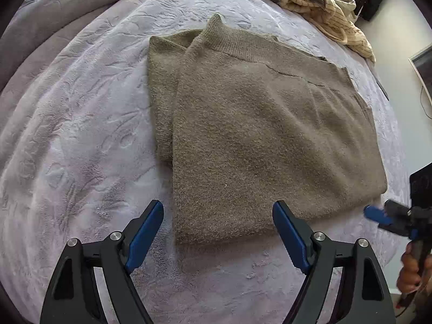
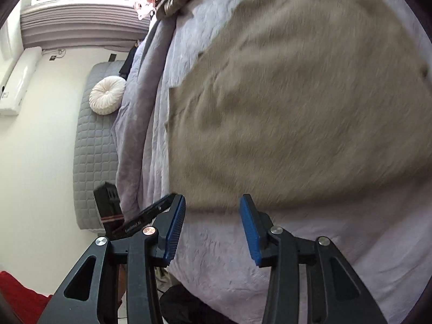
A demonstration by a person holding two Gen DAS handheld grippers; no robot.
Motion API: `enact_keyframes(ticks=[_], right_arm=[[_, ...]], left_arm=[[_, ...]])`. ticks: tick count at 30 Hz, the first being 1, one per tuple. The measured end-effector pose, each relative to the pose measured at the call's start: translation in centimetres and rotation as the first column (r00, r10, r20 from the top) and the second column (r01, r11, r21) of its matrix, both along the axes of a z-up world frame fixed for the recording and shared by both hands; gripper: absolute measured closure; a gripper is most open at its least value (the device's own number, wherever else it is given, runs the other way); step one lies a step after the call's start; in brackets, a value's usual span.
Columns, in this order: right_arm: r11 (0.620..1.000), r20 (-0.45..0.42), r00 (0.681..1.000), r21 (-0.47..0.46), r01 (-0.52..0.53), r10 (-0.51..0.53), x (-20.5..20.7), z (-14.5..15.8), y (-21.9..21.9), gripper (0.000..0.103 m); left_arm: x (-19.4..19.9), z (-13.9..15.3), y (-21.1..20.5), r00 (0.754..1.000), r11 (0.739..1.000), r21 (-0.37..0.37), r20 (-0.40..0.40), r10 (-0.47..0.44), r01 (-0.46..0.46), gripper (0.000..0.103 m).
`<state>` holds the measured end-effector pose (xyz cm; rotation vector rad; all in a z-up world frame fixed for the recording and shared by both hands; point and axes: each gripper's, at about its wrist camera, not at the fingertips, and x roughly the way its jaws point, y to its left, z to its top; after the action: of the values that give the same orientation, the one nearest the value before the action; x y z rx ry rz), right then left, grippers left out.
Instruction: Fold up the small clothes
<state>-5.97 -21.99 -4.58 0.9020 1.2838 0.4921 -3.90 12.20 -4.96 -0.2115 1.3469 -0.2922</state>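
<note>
An olive-brown knit sweater (image 1: 256, 124) lies folded flat on the lilac bedspread (image 1: 81, 135), ribbed collar at the far end. My left gripper (image 1: 218, 213) is open and empty, just short of the sweater's near edge. My right gripper (image 2: 212, 210) is open and empty, its fingertips at the sweater's (image 2: 297, 108) near edge; that view is blurred. The right gripper also shows at the right edge of the left wrist view (image 1: 378, 216), beside the sweater's near right corner.
A pile of cream and dark clothes (image 1: 324, 8) lies at the far right of the bed. A grey quilted mat (image 2: 94, 148) with a round white cushion (image 2: 106, 95) lies off the bed. A red cloth (image 2: 21, 297) is at the lower left.
</note>
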Motion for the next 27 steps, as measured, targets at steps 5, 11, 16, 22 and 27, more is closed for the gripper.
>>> enact_keyframes(ticks=[5,11,16,22,27], right_arm=[[0.991,-0.092,0.99,0.067,0.116,-0.11,-1.4,-4.9,5.3,0.055],[0.941,-0.118,0.951,0.15,0.302,-0.286,-0.8,-7.4,7.7,0.072],[0.962,-0.058,0.968,0.111,0.25,-0.245,-0.3,-4.8,8.0,0.095],[0.983,-0.068,0.981,-0.035,0.177,-0.18,-1.3,-5.3,8.4,0.095],[0.985,-0.087,0.982,-0.06,0.164,-0.169,-1.5,-6.5,8.0,0.095]], left_arm=[[0.4,-1.0,1.0,1.0,0.995,-0.1,-0.006,-0.011,0.01,0.055],[1.3,-1.8,2.6,0.999,0.986,-0.164,-0.029,-0.035,0.03,0.095],[-0.2,0.5,3.2,0.995,0.984,-0.154,0.042,-0.088,0.094,0.096],[-2.1,-2.6,2.8,0.992,0.988,-0.08,-0.002,-0.129,0.129,0.096],[-2.7,-2.1,4.4,0.997,0.992,-0.1,0.008,-0.079,0.08,0.095]])
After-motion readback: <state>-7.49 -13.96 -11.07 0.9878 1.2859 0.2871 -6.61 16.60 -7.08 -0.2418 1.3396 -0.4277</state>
